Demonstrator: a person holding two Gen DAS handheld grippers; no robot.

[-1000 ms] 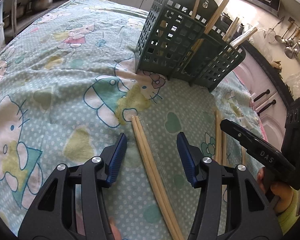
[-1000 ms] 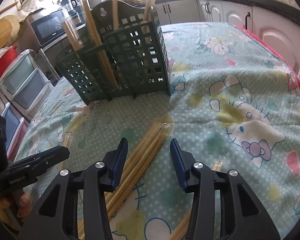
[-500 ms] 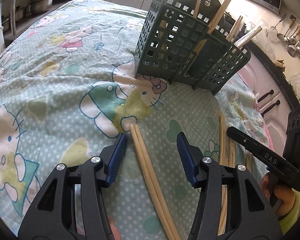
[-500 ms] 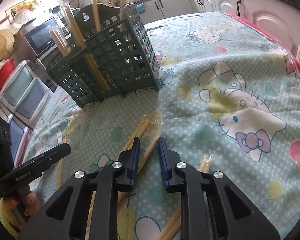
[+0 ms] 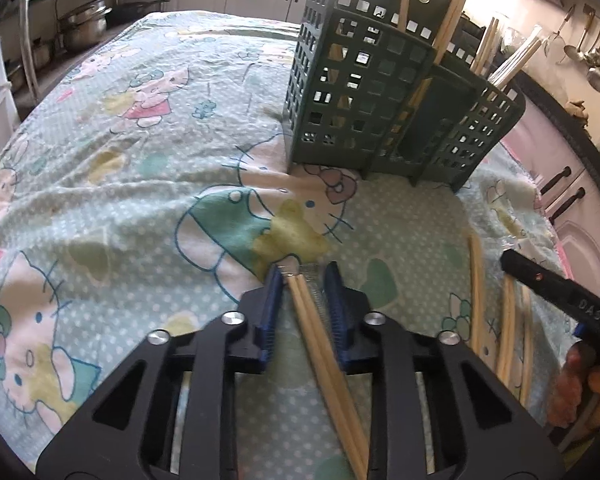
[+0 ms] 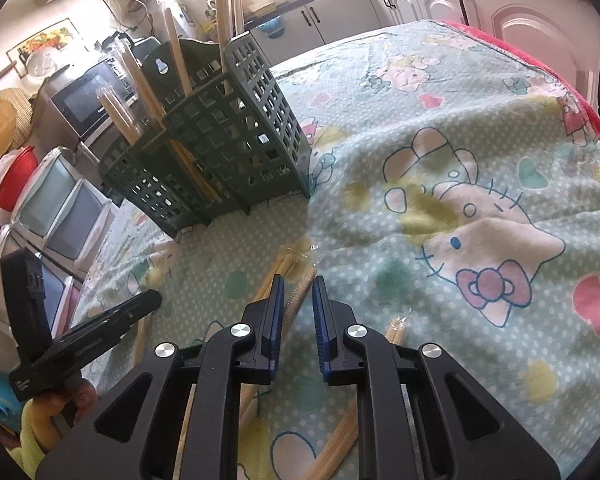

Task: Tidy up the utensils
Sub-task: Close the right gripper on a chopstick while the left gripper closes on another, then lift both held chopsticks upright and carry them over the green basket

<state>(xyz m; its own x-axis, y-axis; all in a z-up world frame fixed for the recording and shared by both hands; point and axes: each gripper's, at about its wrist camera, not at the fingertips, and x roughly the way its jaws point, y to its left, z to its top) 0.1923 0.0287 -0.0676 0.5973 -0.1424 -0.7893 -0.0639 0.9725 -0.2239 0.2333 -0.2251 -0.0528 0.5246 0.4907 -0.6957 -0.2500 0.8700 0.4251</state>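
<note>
A dark green slotted utensil holder stands on the cloth with several chopsticks upright in it. My left gripper has its jaws closing on a plastic-wrapped pair of wooden chopsticks, the blue pads against its sides near the tip. My right gripper is also closing, with another wrapped pair pinched between its pads. Each gripper shows in the other's view: the right gripper at the right edge, the left gripper at the lower left.
More loose chopsticks lie on the cartoon-cat tablecloth near both grippers. Beyond the table are a microwave, storage drawers, pots, hanging ladles and white cabinets.
Both grippers went from wide open over their chopstick pairs to closed around them. The right closed first, the left in the last half second. The right wrist rolled slightly.
</note>
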